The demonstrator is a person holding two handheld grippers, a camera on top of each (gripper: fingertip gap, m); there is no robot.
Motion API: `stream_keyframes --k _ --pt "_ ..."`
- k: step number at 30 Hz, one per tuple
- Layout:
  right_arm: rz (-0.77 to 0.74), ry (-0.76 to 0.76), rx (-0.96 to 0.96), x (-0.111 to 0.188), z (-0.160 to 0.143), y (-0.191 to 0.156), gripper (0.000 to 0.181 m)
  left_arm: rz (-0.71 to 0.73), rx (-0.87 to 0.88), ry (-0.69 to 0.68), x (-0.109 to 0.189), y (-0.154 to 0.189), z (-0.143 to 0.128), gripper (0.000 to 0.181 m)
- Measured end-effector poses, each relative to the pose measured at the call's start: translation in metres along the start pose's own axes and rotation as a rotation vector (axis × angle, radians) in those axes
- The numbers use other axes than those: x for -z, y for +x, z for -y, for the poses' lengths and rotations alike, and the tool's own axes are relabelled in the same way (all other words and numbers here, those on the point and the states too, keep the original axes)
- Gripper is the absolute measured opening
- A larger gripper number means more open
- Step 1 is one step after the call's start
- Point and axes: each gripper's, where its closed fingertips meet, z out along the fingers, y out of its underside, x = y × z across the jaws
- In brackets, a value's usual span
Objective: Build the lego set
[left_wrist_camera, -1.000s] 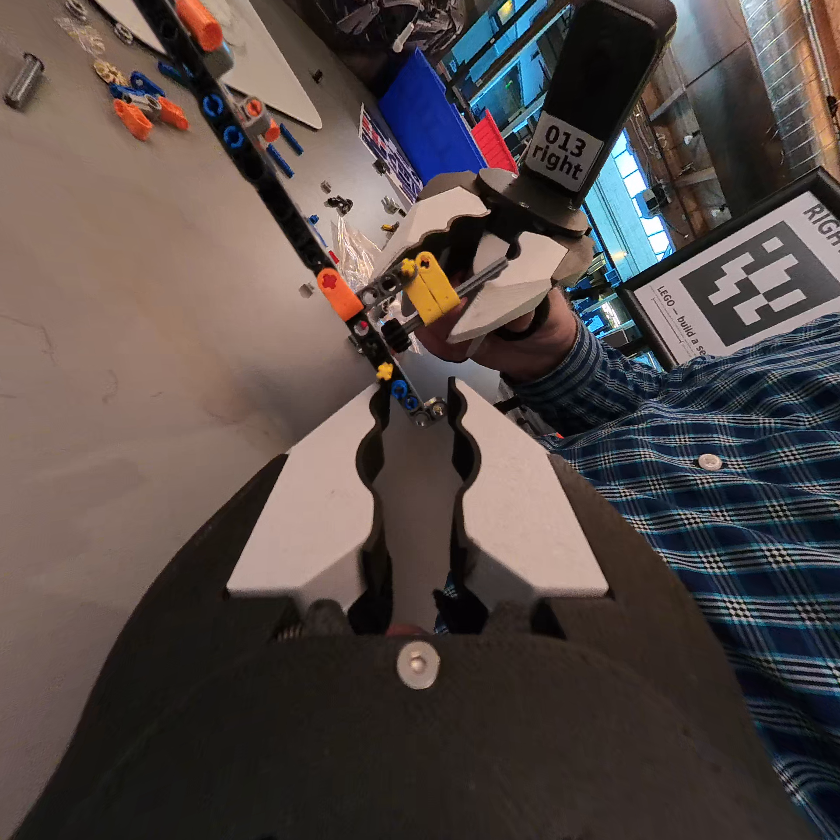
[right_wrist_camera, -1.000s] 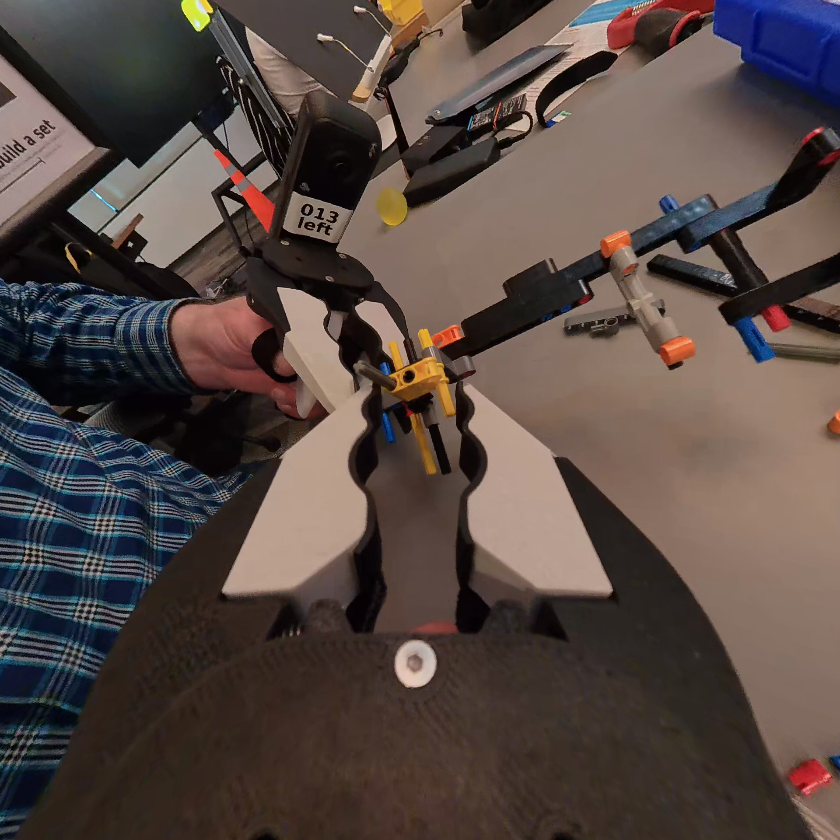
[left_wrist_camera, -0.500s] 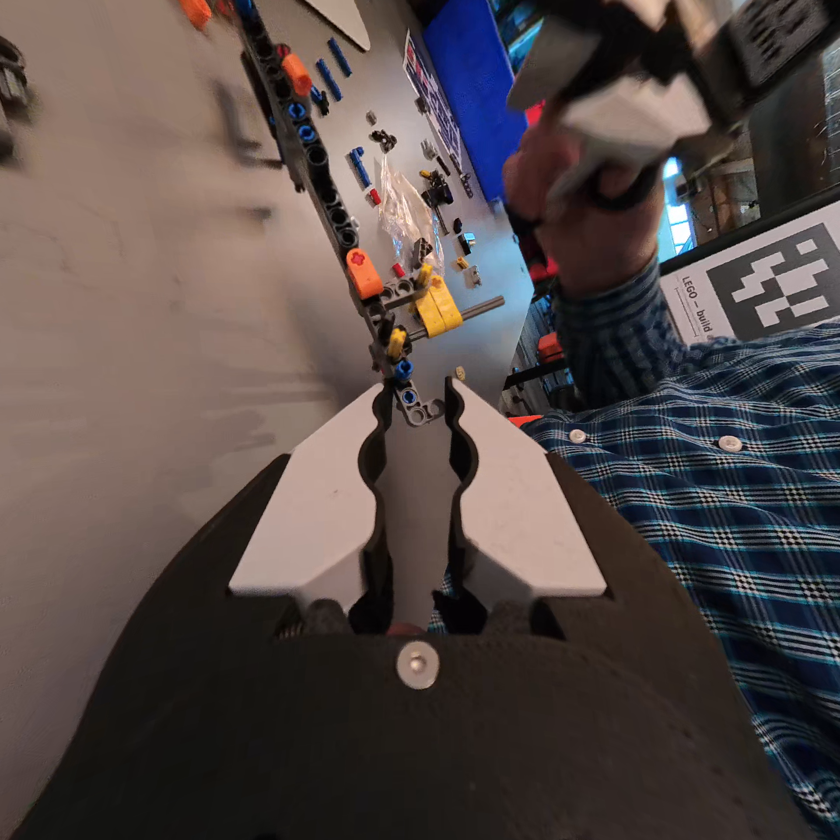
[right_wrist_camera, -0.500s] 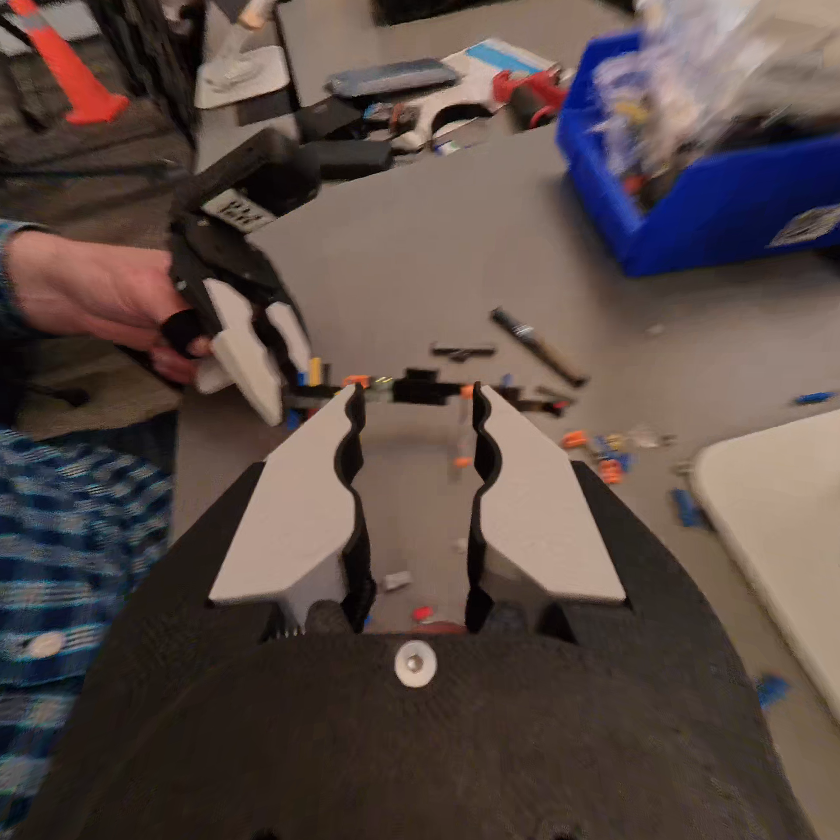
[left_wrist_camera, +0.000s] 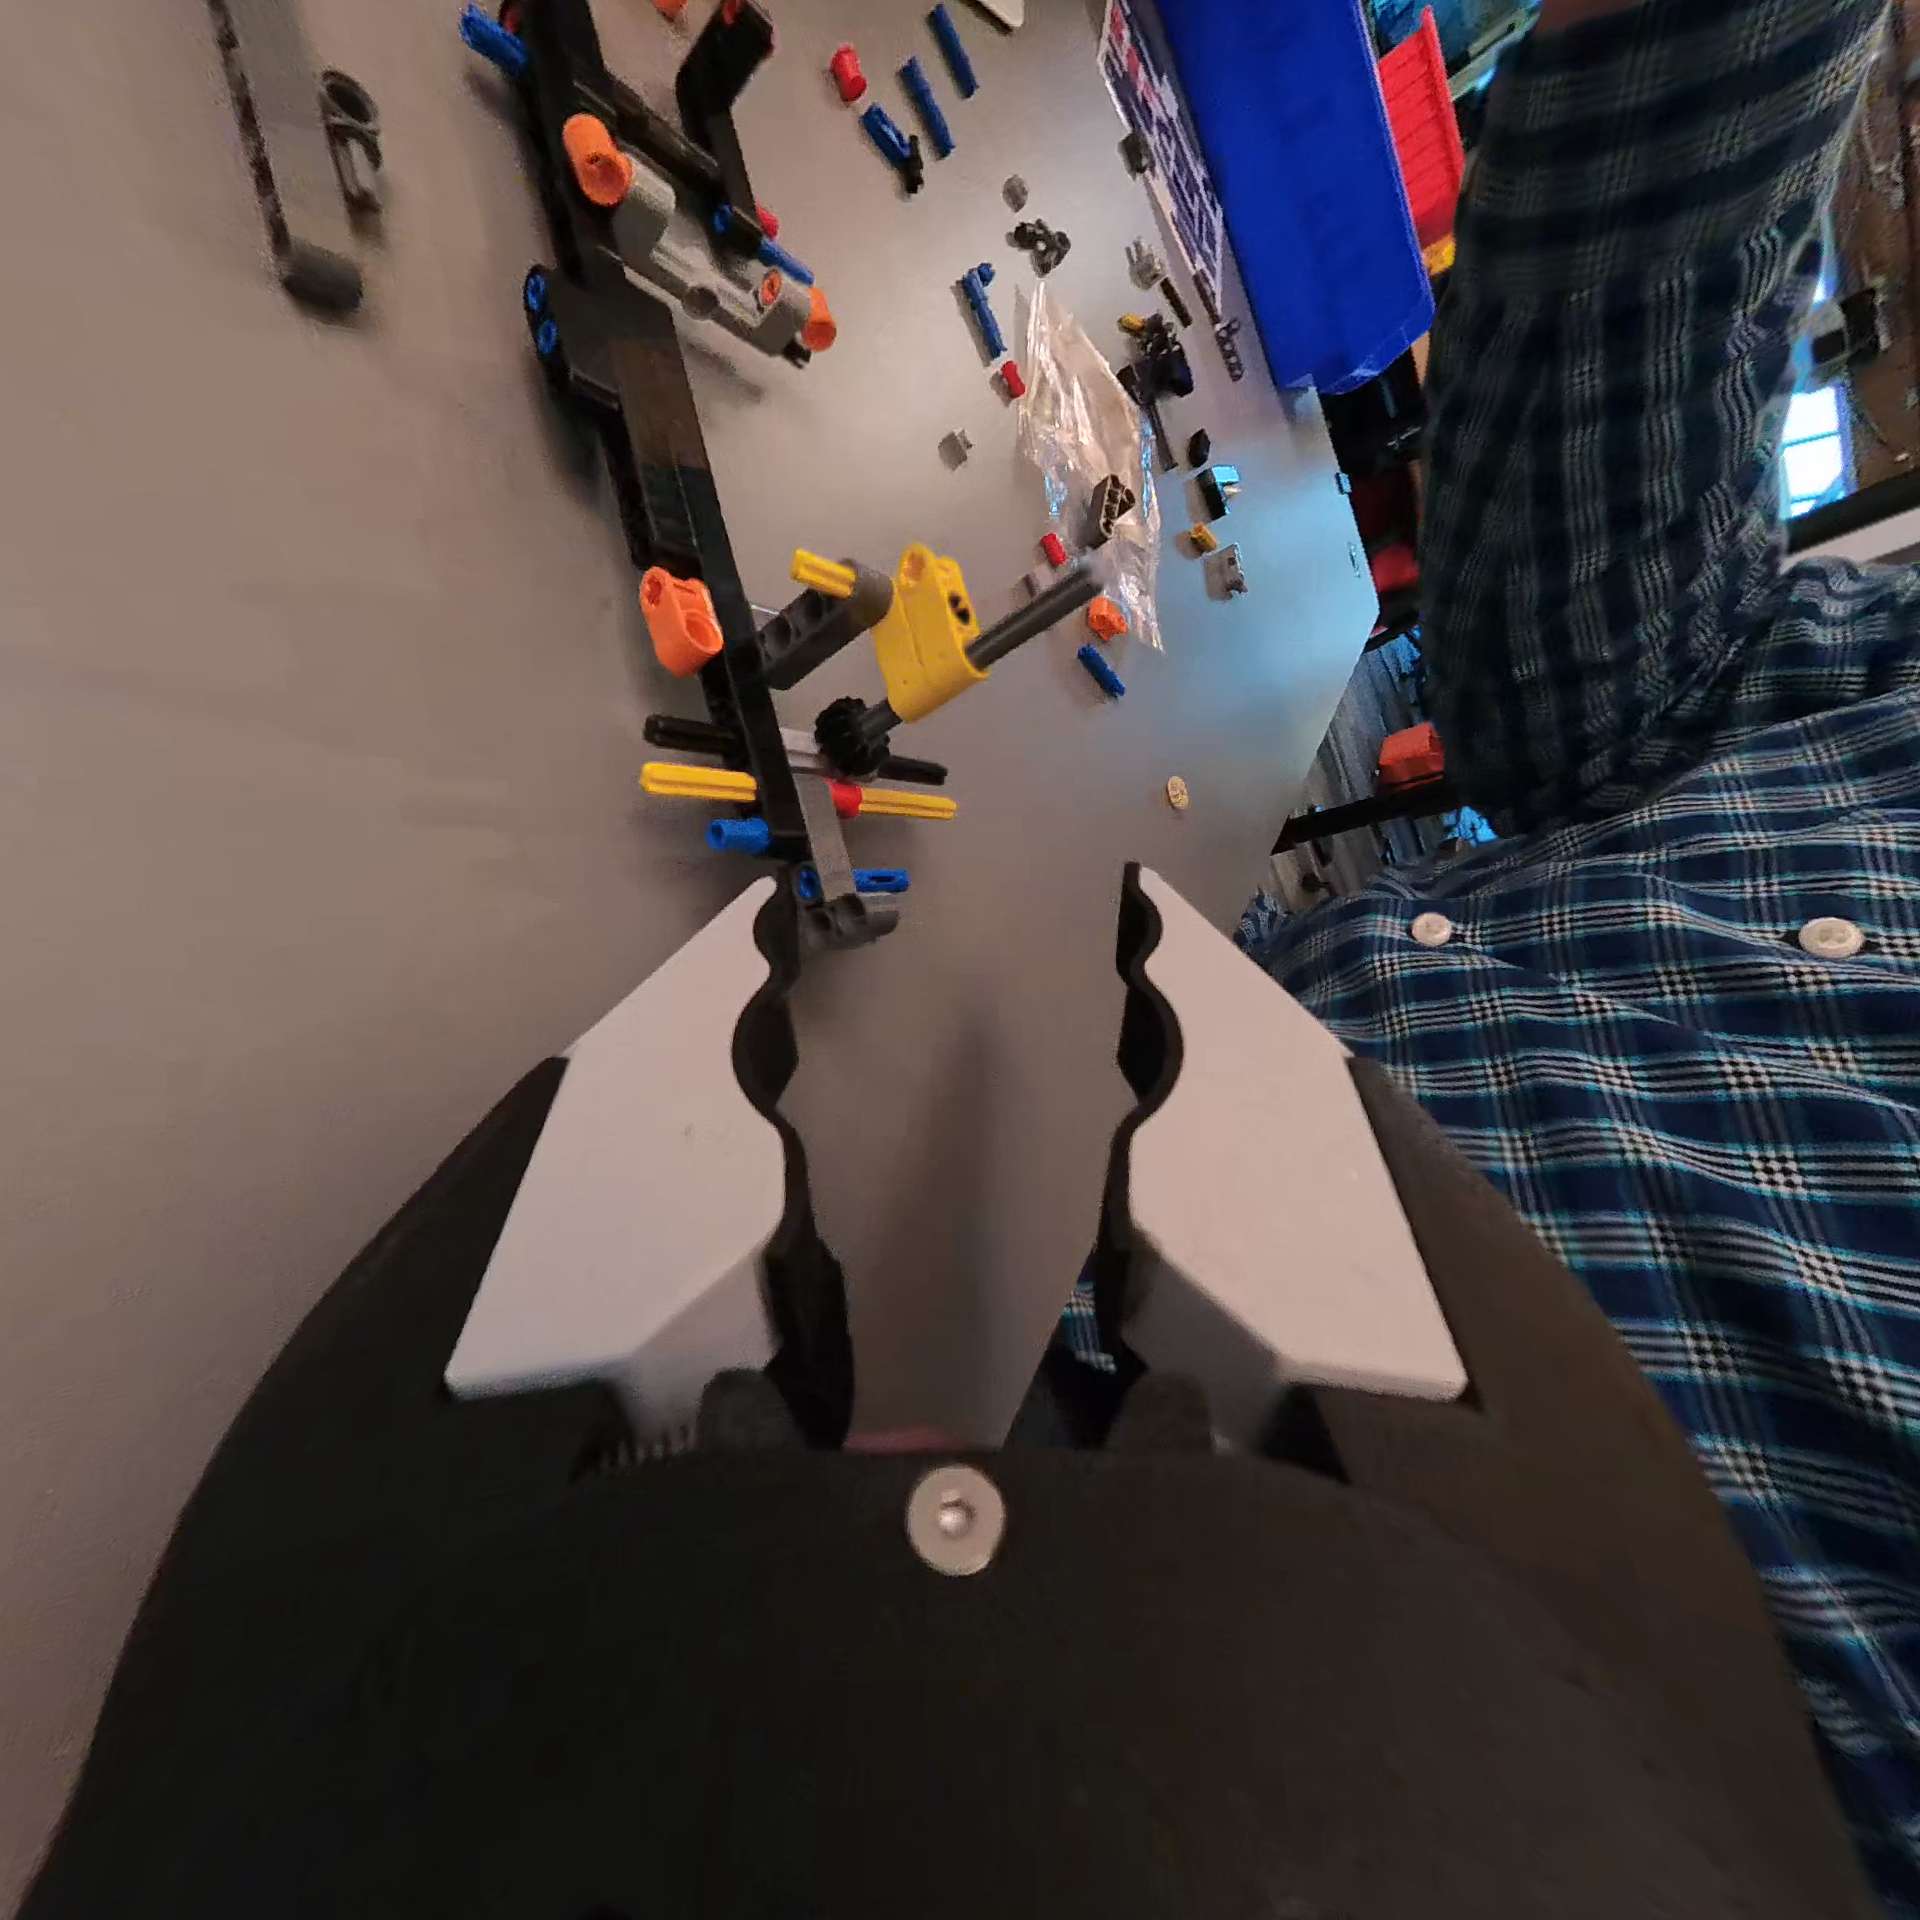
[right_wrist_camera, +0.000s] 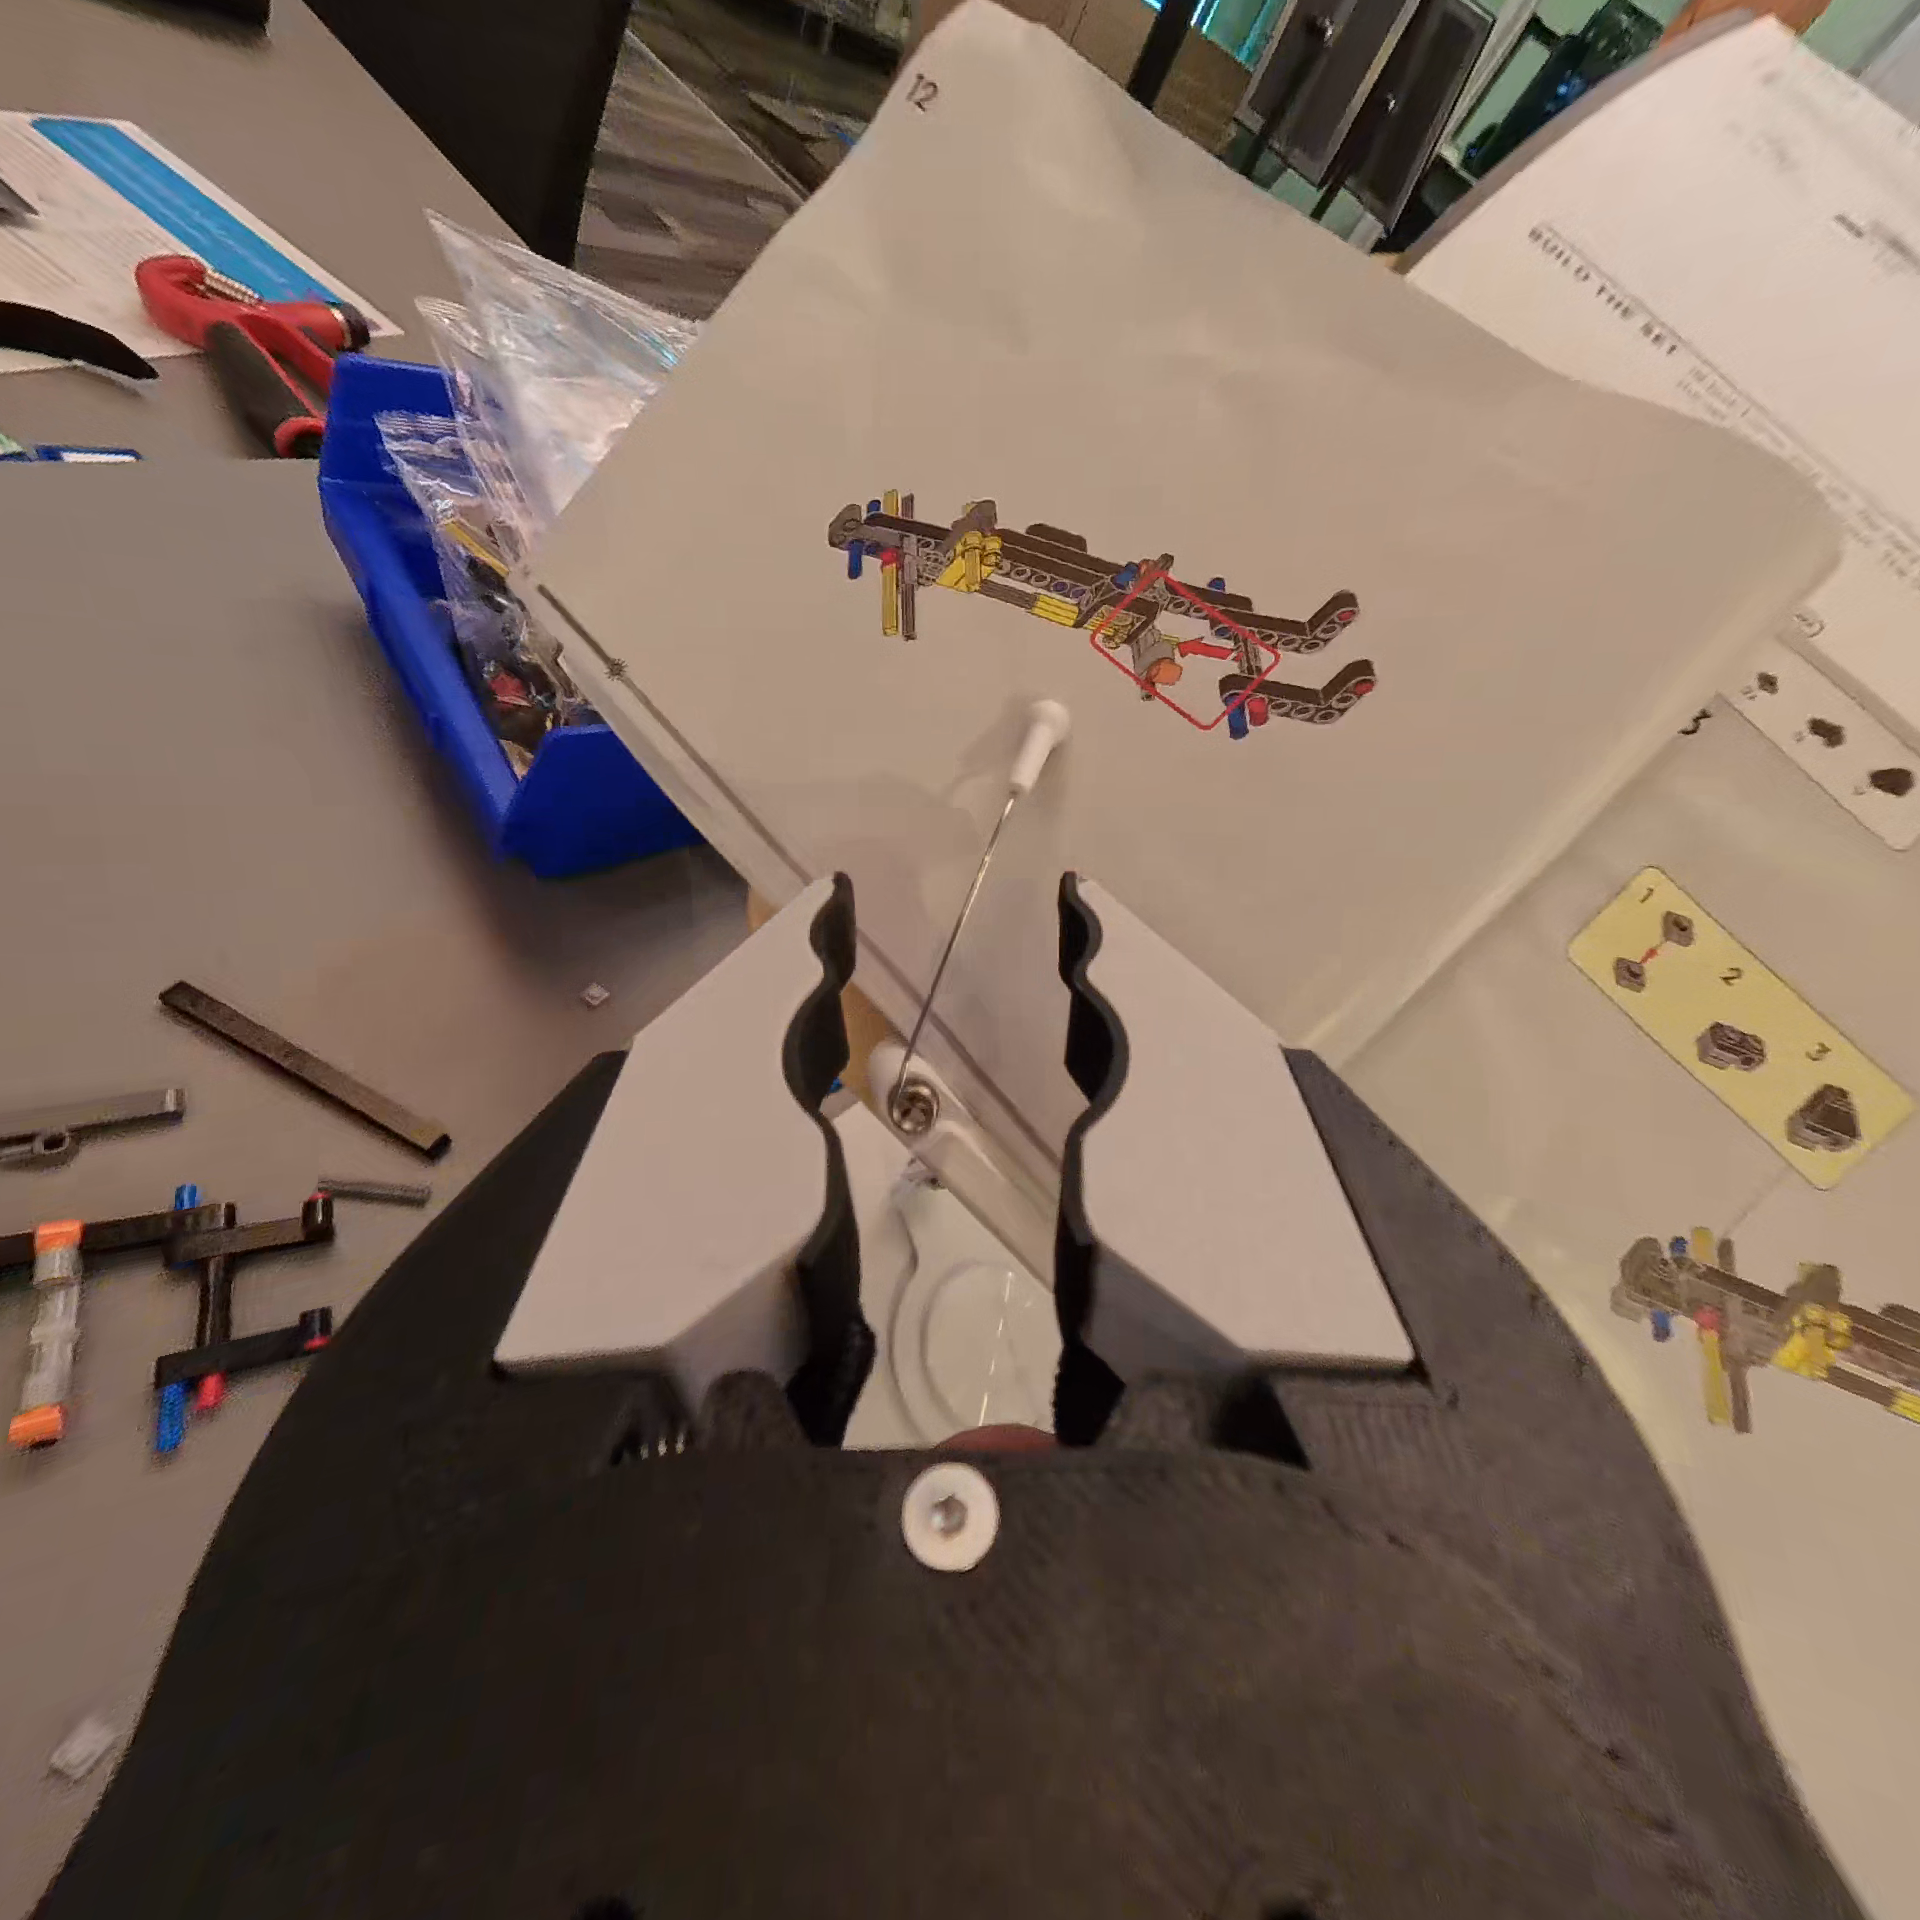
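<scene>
The partly built lego assembly (left_wrist_camera: 727, 613), a long black beam with orange, yellow and blue pieces and a yellow connector (left_wrist_camera: 925, 634) on a grey axle, lies on the grey table (left_wrist_camera: 260, 935). My left gripper (left_wrist_camera: 951, 883) is open and empty; the assembly's near grey end (left_wrist_camera: 842, 914) sits just beside the left fingertip. My right gripper (right_wrist_camera: 951, 888) is open and empty, facing the instruction booklet (right_wrist_camera: 1143, 416) on its stand. The assembly's far end (right_wrist_camera: 208, 1278) shows at the left of the right wrist view.
A blue bin (right_wrist_camera: 436, 644) of bagged parts stands left of the booklet and shows in the left wrist view (left_wrist_camera: 1288, 187). Loose blue and red pins (left_wrist_camera: 925, 104) and a clear bag (left_wrist_camera: 1081, 457) lie beyond the assembly. A plaid sleeve (left_wrist_camera: 1610, 416) is at right. A black beam (right_wrist_camera: 301, 1070) lies loose. Left tips to right tips: about 35 cm.
The right gripper let go of the assembly and swung away to face the booklet. The left gripper opened wide, and the assembly now rests on the table.
</scene>
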Motion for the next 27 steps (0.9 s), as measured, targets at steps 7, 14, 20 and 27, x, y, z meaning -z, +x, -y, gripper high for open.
stream_keyframes --k 7,14,20,27 --pt "0.043 -0.028 -0.025 -0.017 -0.008 -0.003 0.014 0.036 -0.013 -0.048 0.015 -0.005 -0.008 0.058" --pt "0.082 0.011 -0.086 -0.017 -0.009 -0.001 0.000 0.097 -0.058 -0.115 0.027 -0.011 -0.014 0.058" --pt "0.105 0.047 -0.162 -0.017 -0.008 -0.001 0.000 0.159 -0.089 -0.139 0.039 -0.017 -0.016 0.065" --pt "0.109 0.072 -0.216 -0.017 -0.008 -0.002 0.000 0.224 -0.162 -0.071 0.065 -0.015 0.009 0.062"
